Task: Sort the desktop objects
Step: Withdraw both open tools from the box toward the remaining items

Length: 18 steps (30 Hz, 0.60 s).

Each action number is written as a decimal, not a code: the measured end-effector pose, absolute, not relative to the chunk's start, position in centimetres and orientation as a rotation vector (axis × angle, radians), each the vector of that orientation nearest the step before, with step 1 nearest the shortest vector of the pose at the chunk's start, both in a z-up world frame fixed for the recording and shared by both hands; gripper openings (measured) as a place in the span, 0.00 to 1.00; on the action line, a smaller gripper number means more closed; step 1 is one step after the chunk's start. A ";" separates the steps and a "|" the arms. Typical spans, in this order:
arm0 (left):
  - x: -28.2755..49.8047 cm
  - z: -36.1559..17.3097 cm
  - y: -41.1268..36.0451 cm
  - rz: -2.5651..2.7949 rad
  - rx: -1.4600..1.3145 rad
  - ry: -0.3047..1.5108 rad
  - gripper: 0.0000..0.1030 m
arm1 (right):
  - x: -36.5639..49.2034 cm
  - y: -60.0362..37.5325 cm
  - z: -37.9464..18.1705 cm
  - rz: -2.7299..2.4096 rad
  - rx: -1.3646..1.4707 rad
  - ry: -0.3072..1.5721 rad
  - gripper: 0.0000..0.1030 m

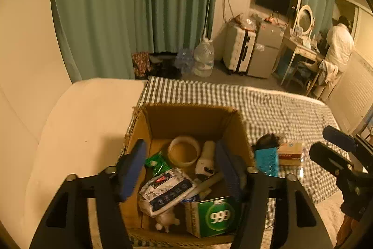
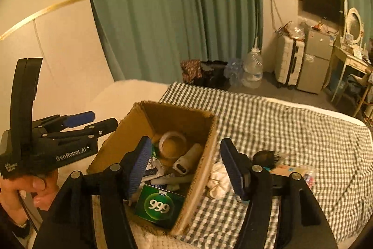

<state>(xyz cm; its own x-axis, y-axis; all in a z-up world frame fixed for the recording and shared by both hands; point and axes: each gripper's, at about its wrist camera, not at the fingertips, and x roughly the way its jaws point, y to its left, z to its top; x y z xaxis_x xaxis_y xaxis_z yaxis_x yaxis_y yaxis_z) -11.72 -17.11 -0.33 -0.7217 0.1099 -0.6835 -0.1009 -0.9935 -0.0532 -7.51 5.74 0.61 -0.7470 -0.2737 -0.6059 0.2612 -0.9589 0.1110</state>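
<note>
Left wrist view: the left gripper (image 1: 180, 167) stood with jaws well apart and nothing between the pads, above the open cardboard box (image 1: 193, 118). The box sat on a checked cloth (image 1: 279, 109) over the bed. Directly beyond the fingertips lay a roll of tape (image 1: 184, 151); a white cylinder-shaped item (image 1: 206, 156) lay just inside the right finger. A green sachet (image 1: 157, 162) sat close by the left finger. Nearer the camera, between the fingers, lay a crumpled white-and-blue packet (image 1: 166, 190), a small white figure (image 1: 166, 219) and a green box marked 999 (image 1: 213, 216). Outside the box, past the right finger, were a blue packet (image 1: 267, 160), a dark tuft-like object (image 1: 268, 140) and a flat carton (image 1: 290, 153). The right gripper (image 1: 326, 144) showed at the far right, jaws parted and empty.

Right wrist view: the right gripper (image 2: 186, 167) was open, holding nothing; its left finger stood over the box interior, its right finger outside the box wall. The green 999 box (image 2: 159, 204) lay below the left finger, the tape roll (image 2: 172, 144) ahead. A crumpled white cloth (image 2: 218, 181) lay on the checked cloth between box wall and right finger. The left gripper (image 2: 102, 120), held by a hand (image 2: 30, 186), was off to the left, jaws apart.
</note>
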 end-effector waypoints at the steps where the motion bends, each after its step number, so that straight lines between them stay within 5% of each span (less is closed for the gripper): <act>1: -11.4 0.1 -17.0 2.819 -1.103 -0.020 0.70 | -6.8 6.2 1.1 -2.704 0.926 -0.031 0.64; 6: -9.1 3.2 -15.3 2.840 -1.009 -0.020 0.85 | -4.1 7.9 3.4 -2.741 0.871 -0.036 0.68; 12: -6.9 5.6 -13.3 2.846 -0.931 -0.049 0.87 | -0.7 10.1 5.7 -2.807 0.804 -0.022 0.78; 18: -4.8 7.3 -10.8 2.842 -0.847 -0.088 0.99 | 2.1 13.7 7.7 -2.873 0.757 -0.062 0.89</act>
